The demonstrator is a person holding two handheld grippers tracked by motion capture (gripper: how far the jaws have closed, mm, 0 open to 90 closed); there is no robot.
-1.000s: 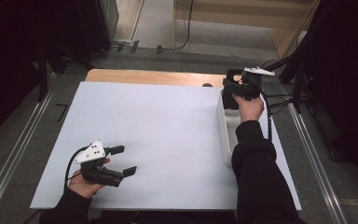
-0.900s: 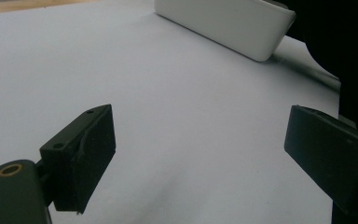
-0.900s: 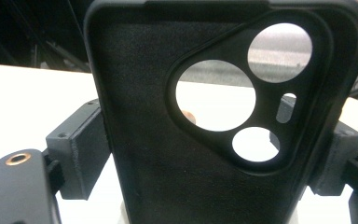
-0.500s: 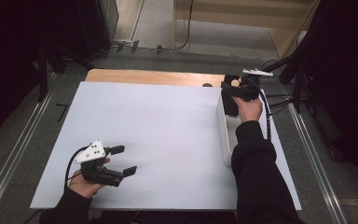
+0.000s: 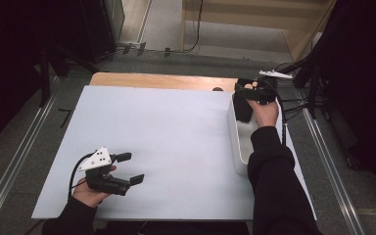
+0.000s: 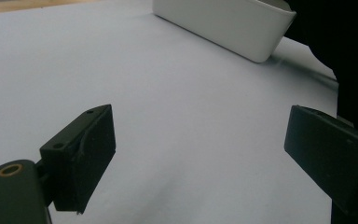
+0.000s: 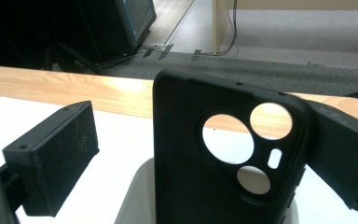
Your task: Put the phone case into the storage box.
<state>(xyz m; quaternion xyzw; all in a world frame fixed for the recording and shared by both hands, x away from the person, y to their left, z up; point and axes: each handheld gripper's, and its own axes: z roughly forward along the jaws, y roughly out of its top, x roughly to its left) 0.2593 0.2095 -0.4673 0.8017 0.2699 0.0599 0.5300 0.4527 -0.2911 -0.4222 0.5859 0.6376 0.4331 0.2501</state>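
Tongs [image 7: 200,154] wide around phone case [image 7: 223,154]

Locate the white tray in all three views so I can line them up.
High view: white tray on the right side of the table, beside the person's right sleeve; a black phone case stands in its far end.
Left gripper view: tray at top, right of centre, seen from outside.
Right gripper view: tray at bottom centre, around the phone case.
Shared landmark: wooden strip along the table's far edge.
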